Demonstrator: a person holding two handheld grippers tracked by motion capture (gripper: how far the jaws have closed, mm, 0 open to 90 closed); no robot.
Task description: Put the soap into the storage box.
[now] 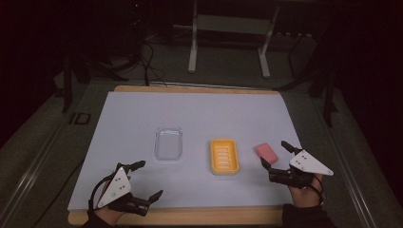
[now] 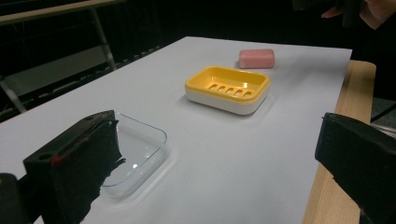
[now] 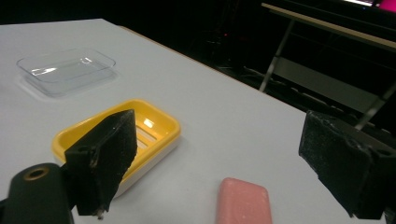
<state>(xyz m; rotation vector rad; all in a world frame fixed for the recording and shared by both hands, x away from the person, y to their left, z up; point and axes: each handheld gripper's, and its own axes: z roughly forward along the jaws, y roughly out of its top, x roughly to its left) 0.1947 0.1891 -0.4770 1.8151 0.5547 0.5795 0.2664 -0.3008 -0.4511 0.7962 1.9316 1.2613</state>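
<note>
- Just to the right of the yellow soap dish [image 1: 224, 156], apart from it and a little farther from the person, lies the pink soap bar [image 1: 265, 151], flat on the white table cover [image 1: 199, 114].
- Nearest to the bar is the right gripper [image 1: 274, 154]: its jaws stand wide, nothing between them, one tip on the near-left side of the bar and one on its far-right side, both clear of it.
- From the right gripper view the soap bar [image 3: 244, 204] sits low between the two jaws, with the dish [image 3: 154, 126] off beyond the left jaw.
- Its long axis seems to run slantwise, from the corner nearest the dish away toward the table's right edge; the jaws' line looks roughly along that length rather than across it, so I judge the wrist may need a turn before closing.
- Well to the left of the dish, past the clear plastic tray [image 1: 168, 142], the left gripper [image 1: 148, 180] hovers near the front edge, jaws spread and empty, much farther from the bar.
</note>
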